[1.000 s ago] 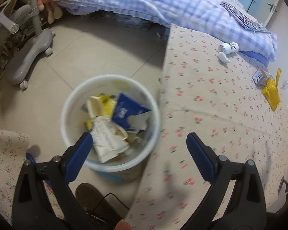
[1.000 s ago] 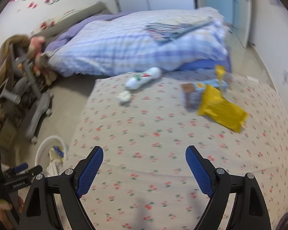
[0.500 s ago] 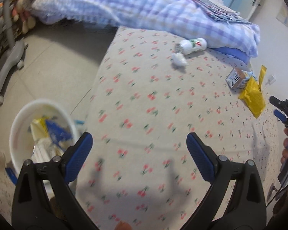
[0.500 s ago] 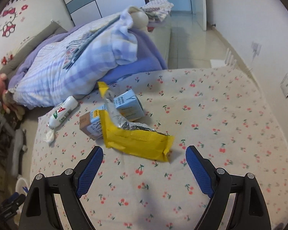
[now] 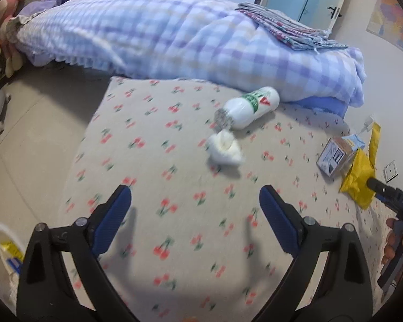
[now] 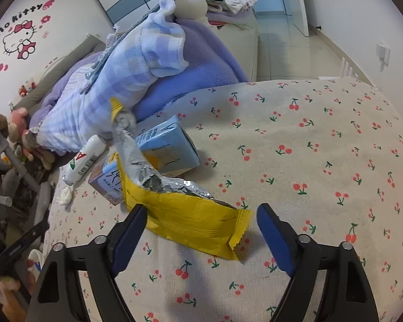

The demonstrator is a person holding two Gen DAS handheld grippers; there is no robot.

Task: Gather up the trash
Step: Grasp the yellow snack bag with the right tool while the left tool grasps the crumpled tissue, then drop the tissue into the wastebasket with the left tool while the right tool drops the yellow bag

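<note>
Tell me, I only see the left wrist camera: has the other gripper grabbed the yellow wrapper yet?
Observer: Not yet. The right gripper is open, and the yellow wrapper lies on the cherry sheet in the gap between its fingers.
Operator: Is the wrapper closed up?
Observer: No, it is torn open. Its crinkled silver lining shows at the far end. I cannot tell if anything is inside.

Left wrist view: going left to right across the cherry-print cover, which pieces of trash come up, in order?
Crumpled tissue → white bottle → small carton → yellow wrapper.
</note>
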